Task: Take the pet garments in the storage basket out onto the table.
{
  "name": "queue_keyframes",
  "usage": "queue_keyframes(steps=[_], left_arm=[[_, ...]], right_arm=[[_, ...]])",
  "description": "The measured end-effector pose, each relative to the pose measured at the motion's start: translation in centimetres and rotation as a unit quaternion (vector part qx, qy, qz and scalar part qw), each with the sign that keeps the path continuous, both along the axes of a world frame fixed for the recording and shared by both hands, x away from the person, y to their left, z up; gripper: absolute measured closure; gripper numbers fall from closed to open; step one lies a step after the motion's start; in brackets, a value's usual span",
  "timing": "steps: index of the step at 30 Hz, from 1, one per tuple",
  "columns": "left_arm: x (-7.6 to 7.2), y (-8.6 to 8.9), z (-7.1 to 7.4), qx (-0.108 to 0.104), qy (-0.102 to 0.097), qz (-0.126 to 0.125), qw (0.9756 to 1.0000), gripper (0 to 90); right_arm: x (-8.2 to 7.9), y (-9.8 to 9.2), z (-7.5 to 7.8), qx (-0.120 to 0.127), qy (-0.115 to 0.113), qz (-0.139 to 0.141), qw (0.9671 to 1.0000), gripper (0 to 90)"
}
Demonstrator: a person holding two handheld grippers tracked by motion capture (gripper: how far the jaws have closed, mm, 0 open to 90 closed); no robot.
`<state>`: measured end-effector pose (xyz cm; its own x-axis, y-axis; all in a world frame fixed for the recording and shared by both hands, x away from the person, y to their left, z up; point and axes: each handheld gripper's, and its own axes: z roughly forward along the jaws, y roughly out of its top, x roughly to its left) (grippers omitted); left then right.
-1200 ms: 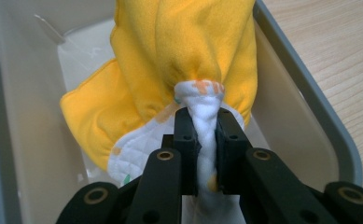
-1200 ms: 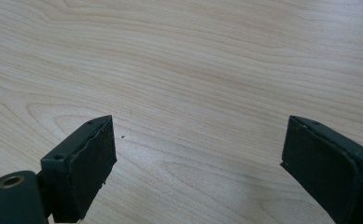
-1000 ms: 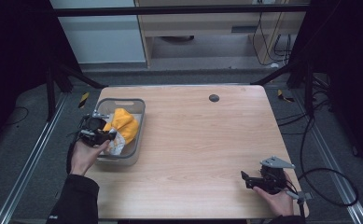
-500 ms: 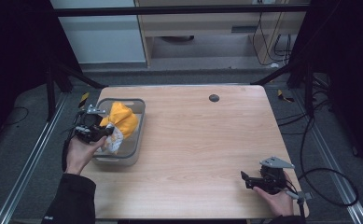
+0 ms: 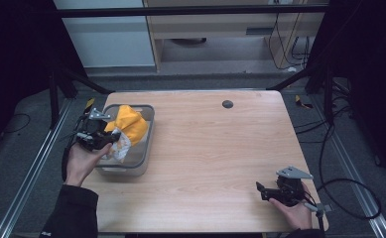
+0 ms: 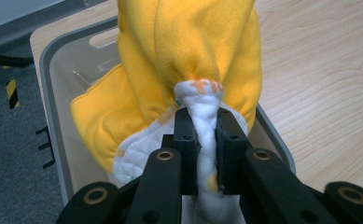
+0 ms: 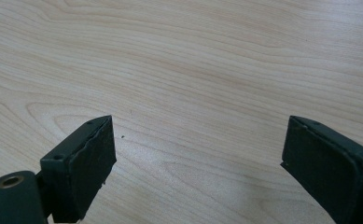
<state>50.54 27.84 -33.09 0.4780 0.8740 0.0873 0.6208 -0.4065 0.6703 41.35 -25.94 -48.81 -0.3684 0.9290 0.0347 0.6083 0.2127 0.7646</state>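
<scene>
While the left gripper (image 6: 202, 140) is clamped on the cloth's (image 6: 188, 56) white edge over the bin (image 5: 143, 148), the right gripper (image 7: 198, 163) is held agape above bare table (image 5: 215, 148). If only that thin fold is pinched, the cloth could be dropped back.

you are working at a light wood table (image 5: 220, 148) with a small dark round spot (image 5: 227, 104) near its far edge. grey carpet (image 5: 22, 148) is lying around it, metal rails (image 5: 29, 173) are running along the floor at your left, black cables (image 5: 339, 183) are looping at your right, and a pale cabinet (image 5: 111, 39) is standing beyond.
</scene>
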Motion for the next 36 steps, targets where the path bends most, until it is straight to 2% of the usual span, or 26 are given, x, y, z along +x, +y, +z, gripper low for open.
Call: queue_keyframes(steps=[4, 10, 18, 27, 36], left_arm=[[-0.3, -0.1, 0.5, 0.003, -0.006, -0.005, 1.0000, 81.1], [-0.9, -0.5, 1.3, -0.004, -0.011, -0.018, 0.9998, 81.1], [-1.5, -1.5, 2.0, -0.001, -0.010, -0.042, 0.9991, 81.1], [-2.4, -3.6, 2.6, 0.005, -0.008, -0.082, 0.9966, 81.0], [-2.8, -5.6, 2.2, 0.008, -0.004, -0.112, 0.9936, 80.9]], right_arm=[[0.0, 0.0, 0.0, 0.003, 0.002, -0.002, 1.0000, 9.6], [0.0, 0.0, 0.0, -0.001, 0.000, -0.001, 1.0000, 9.6], [0.0, 0.0, 0.1, 0.003, 0.002, -0.003, 1.0000, 9.6], [0.0, 0.0, 0.1, 0.002, 0.002, -0.002, 1.0000, 9.6], [-0.1, 0.0, 0.1, 0.003, 0.002, -0.003, 1.0000, 9.6]])
